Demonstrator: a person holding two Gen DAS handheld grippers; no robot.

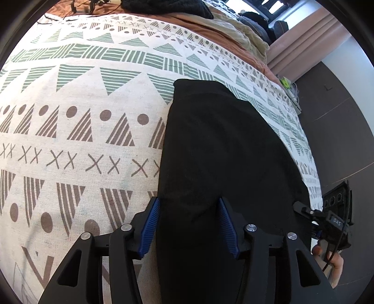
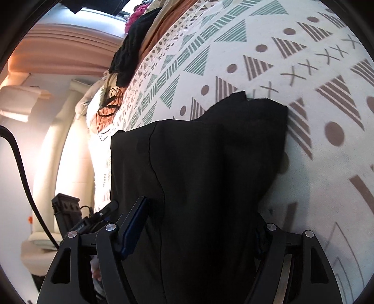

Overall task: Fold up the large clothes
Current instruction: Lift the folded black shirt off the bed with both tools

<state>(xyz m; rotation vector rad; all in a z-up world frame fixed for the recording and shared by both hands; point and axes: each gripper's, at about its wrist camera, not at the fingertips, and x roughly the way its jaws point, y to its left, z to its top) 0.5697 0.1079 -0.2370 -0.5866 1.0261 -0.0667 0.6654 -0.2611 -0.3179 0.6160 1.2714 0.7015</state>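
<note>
You had the black cloth (image 1: 224,149) lying on the patterned bed cover (image 1: 70,131), already folded narrow but with more folds left, and your left tool (image 1: 189,224) and right tool (image 2: 201,229) both stood apart around it.

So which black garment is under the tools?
The flat black garment on the patterned sheet, not the knitted black one piled at the far edge.

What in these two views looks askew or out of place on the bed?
The black garment lies unevenly: its far edge is jagged and bunched on the patterned cover. Tangled cables also lie near the cover's far edge.
</note>
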